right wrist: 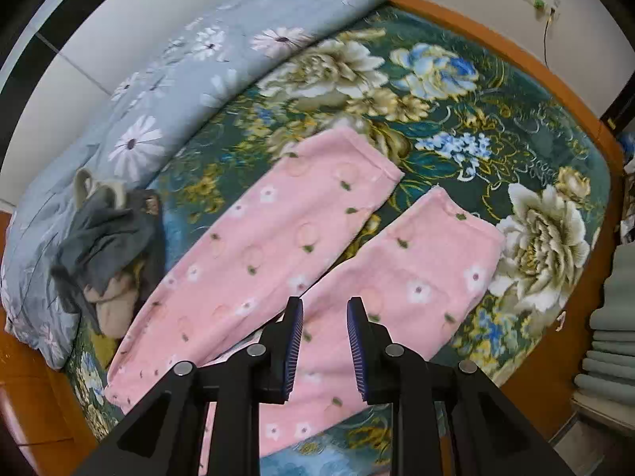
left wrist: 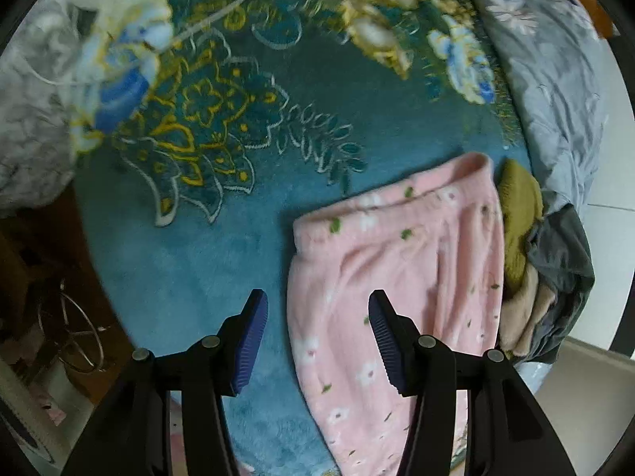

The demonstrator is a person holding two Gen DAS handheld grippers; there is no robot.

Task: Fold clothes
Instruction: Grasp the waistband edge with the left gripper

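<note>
Tongs of the left hand (left wrist: 317, 317) hang open and empty over the waistband end of the pink trousers (left wrist: 397, 277). The right tongs (right wrist: 324, 323) are open too, with nothing between them, above the two spread legs. The trousers lie flat on the bed (right wrist: 456, 119), near its edge beside a pile of clothes (right wrist: 107, 246).

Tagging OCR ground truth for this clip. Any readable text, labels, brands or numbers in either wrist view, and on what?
None readable in either view.
Pink pajama pants: only a flower and fruit print, no tag showing.
Teal floral blanket: pattern only.
Grey-blue daisy quilt: pattern only.
Pile of clothes: no visible label.
Clutter at the left edge of the left wrist view: too dark and blurred to tell.
</note>
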